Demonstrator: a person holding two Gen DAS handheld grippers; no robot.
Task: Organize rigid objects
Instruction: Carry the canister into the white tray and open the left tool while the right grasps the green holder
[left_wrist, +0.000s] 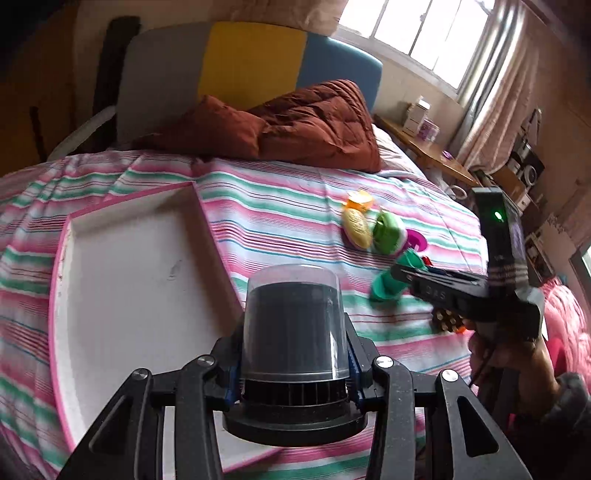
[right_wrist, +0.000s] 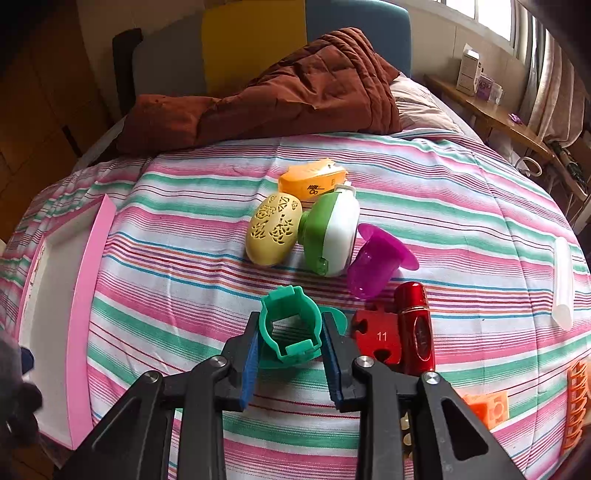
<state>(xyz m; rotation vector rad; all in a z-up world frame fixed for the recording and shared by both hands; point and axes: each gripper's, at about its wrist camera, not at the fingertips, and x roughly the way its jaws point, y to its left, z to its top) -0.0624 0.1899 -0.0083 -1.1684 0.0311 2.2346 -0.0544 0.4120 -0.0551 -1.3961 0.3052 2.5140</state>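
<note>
My left gripper (left_wrist: 293, 354) is shut on a black cylindrical holder with a clear dome cover (left_wrist: 295, 325), held above the near right edge of the white tray with a pink rim (left_wrist: 129, 280). My right gripper (right_wrist: 290, 332) is closed around a teal plastic holder (right_wrist: 291, 328) lying on the striped bedsheet; it also shows in the left wrist view (left_wrist: 402, 275). Beyond it lie a yellow perforated egg-shaped case (right_wrist: 273, 232), an orange case (right_wrist: 312, 179), a green and white device (right_wrist: 330, 234), a purple cup (right_wrist: 373, 260), a red puzzle piece (right_wrist: 376, 338) and a red lipstick-like tube (right_wrist: 415, 328).
A brown quilt (right_wrist: 295, 92) lies at the head of the bed. A white tube (right_wrist: 563, 282) and orange plastic pieces (right_wrist: 487, 408) lie at the right. A wooden bedside shelf (right_wrist: 491, 110) with boxes stands by the window.
</note>
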